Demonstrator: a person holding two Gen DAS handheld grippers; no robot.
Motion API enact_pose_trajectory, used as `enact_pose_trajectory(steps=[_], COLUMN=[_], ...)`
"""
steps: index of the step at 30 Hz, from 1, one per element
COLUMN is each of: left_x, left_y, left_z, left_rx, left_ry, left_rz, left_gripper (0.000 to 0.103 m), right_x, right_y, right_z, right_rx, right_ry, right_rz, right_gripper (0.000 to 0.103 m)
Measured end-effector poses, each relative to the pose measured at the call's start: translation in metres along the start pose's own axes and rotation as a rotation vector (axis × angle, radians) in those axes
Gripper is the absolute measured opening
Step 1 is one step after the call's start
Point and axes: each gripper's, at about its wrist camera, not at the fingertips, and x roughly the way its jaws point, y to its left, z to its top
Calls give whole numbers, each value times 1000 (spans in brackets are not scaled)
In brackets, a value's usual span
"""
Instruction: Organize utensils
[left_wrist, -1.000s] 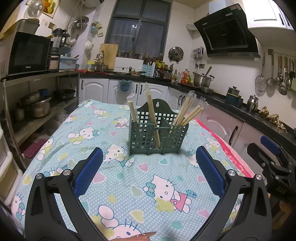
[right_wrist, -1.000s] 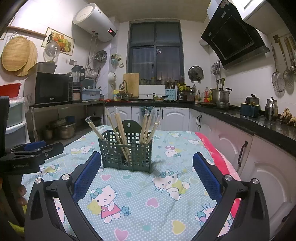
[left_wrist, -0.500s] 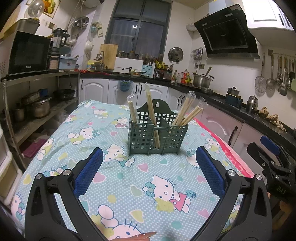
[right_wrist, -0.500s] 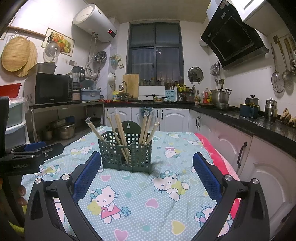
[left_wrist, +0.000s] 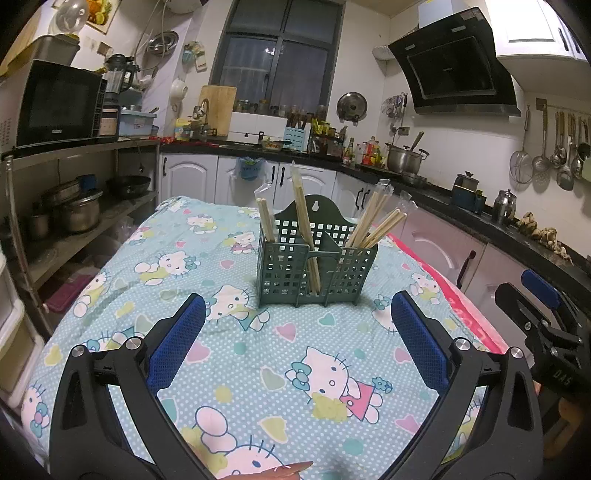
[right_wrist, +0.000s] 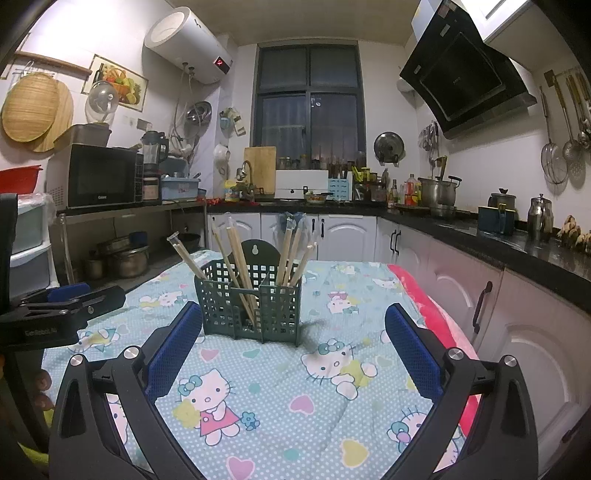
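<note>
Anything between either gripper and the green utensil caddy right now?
Nothing visible. Only bare patterned cloth lies between the open left gripper and the green caddy, and likewise ahead of the open right gripper. Neither holds anything.

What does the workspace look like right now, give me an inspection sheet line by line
Surface: table under a cartoon-cat print cloth, with a red edge on its right side.
Job's things: green utensil caddy stands upright on the cloth; wrapped chopsticks lean in its compartments.
Clutter: nothing seen loose on the cloth.
Grippers: left gripper and right gripper both hold nothing, jaws wide apart, short of the caddy.
Cables: nothing seen near the work.
Surroundings: microwave on the shelf, range hood, ladles hung on the wall.
</note>
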Motion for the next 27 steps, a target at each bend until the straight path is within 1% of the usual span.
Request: enact_pose_trajectory(steps=[13,16,22,27], left_x=[0,2,5,8], left_y=[0,2,4,3], left_z=[0,-2,-4,-2], left_rx=[1,-2,-14,-13], left_ry=[4,17,33,44], left_rz=[0,-2,19,16], left_gripper=[92,92,92,92], right_x=[0,0,1,1], right_y=[-1,0,0,-1], right_z=[-2,-2,-2,-3], right_rx=[1,0,-2,5], right_ry=[-2,4,4,11], right_rz=[0,-4,-6,-4], right_gripper=[97,97,97,97])
